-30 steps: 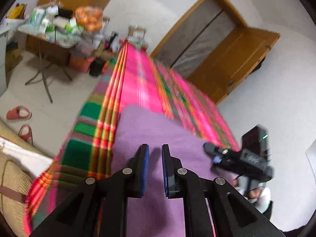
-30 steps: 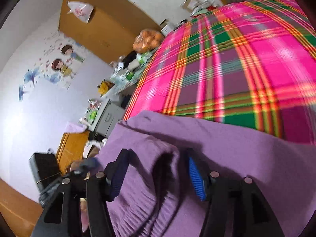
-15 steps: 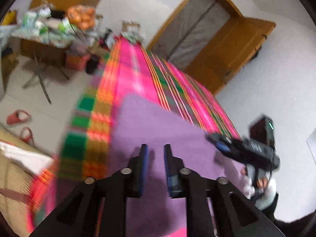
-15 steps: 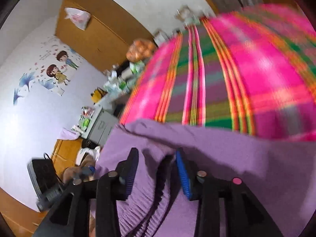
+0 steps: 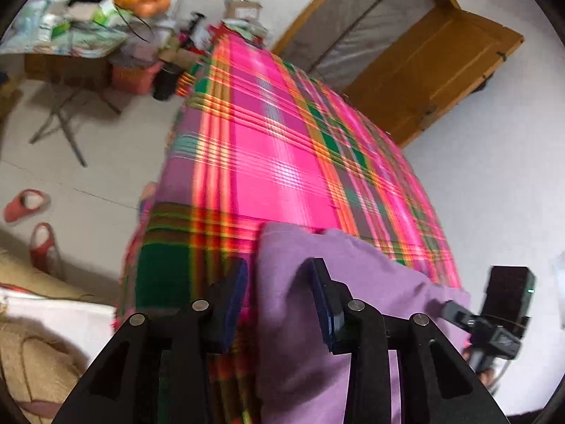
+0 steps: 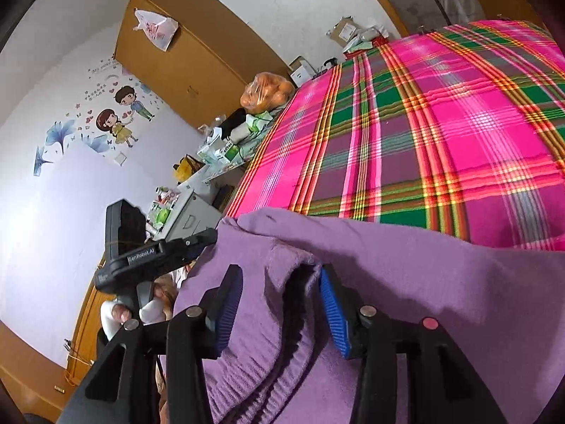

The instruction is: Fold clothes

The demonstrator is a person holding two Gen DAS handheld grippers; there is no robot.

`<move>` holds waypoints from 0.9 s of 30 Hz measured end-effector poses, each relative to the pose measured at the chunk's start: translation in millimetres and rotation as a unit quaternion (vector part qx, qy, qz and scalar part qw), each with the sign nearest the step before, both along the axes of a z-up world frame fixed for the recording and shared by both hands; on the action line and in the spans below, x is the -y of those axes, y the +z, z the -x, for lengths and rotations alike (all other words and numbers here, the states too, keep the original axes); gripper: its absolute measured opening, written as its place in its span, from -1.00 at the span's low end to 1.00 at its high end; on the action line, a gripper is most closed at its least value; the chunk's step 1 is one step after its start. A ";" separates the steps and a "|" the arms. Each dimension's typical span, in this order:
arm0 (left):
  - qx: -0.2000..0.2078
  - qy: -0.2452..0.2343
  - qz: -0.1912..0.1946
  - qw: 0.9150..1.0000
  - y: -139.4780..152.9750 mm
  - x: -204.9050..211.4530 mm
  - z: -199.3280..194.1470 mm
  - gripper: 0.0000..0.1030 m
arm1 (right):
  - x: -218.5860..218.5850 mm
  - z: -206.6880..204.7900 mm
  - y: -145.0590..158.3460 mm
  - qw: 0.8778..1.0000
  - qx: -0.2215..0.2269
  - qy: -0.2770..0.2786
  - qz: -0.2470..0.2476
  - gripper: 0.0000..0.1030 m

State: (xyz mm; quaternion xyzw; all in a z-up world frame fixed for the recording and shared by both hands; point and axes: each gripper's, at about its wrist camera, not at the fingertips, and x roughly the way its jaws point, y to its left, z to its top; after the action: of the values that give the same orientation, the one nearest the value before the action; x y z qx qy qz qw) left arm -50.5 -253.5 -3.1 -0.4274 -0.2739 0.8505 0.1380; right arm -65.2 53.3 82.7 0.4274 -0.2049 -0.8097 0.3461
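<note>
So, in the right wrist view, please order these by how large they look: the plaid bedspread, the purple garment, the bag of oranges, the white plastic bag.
1. plaid bedspread and purple garment: alike in area, and the garment lies nearest the camera, so no ranking.
2. bag of oranges.
3. white plastic bag, only slightly smaller.

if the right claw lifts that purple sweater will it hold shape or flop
Likely flop: the purple sweater already bunches and folds between the right claw. It probably sags from wherever it's pinched. The ribbed hem looks thick and fuzzy, so slipping seems unlikely.
</note>
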 end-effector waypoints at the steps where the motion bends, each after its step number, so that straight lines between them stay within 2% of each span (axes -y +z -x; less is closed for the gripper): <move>1: -0.002 -0.005 -0.002 1.000 -0.2 -1.6 1.0 -0.26 | 1.7 1.3 -1.6 1.000 0.002 0.002 -0.001 -0.10; 3: -0.004 -0.010 0.006 1.000 0.1 -5.3 2.4 -0.30 | 3.5 4.6 -7.0 1.000 0.008 0.000 -0.003 -0.10; 6: -0.031 0.012 0.035 0.999 8.6 -11.2 -7.7 -0.80 | 7.1 10.8 -14.7 1.000 0.018 -0.002 -0.012 -0.16; 7: -0.044 0.021 0.045 0.998 12.2 -13.1 -11.9 -0.81 | 8.8 11.6 -14.8 1.000 0.016 -0.001 -0.017 -0.24; 11: -0.114 0.053 0.084 0.989 33.1 -23.5 -32.4 -0.83 | 14.0 9.7 -7.0 0.999 -0.009 0.002 -0.031 -0.26; 13: -0.112 0.060 0.094 0.987 33.1 -22.5 -27.2 -0.83 | 16.4 12.8 -7.7 0.999 -0.011 -0.004 -0.046 -0.26; 15: -0.089 0.063 0.104 0.988 23.0 -21.3 -18.1 -0.83 | 19.8 19.6 -13.0 0.997 -0.002 -0.013 -0.069 -0.27; 20: -0.048 0.051 0.087 0.994 6.5 -11.9 -7.0 -0.81 | 17.1 19.1 -14.0 0.998 -0.001 -0.019 -0.068 -0.28; 26: -0.085 0.095 0.092 0.988 28.8 -0.1 -37.0 -0.83 | -9.4 4.7 9.8 0.996 -0.051 -0.057 -0.051 -0.26; 27: -0.093 0.100 0.090 0.986 33.2 1.2 -42.8 -0.83 | -7.0 2.5 13.6 0.996 -0.058 -0.049 -0.051 -0.26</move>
State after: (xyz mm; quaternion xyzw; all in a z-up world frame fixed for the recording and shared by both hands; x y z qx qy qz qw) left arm -7.6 -254.7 30.1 -0.3273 -0.2236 0.9173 0.0376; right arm -67.7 60.3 96.3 0.3858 -0.1637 -0.8585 0.2955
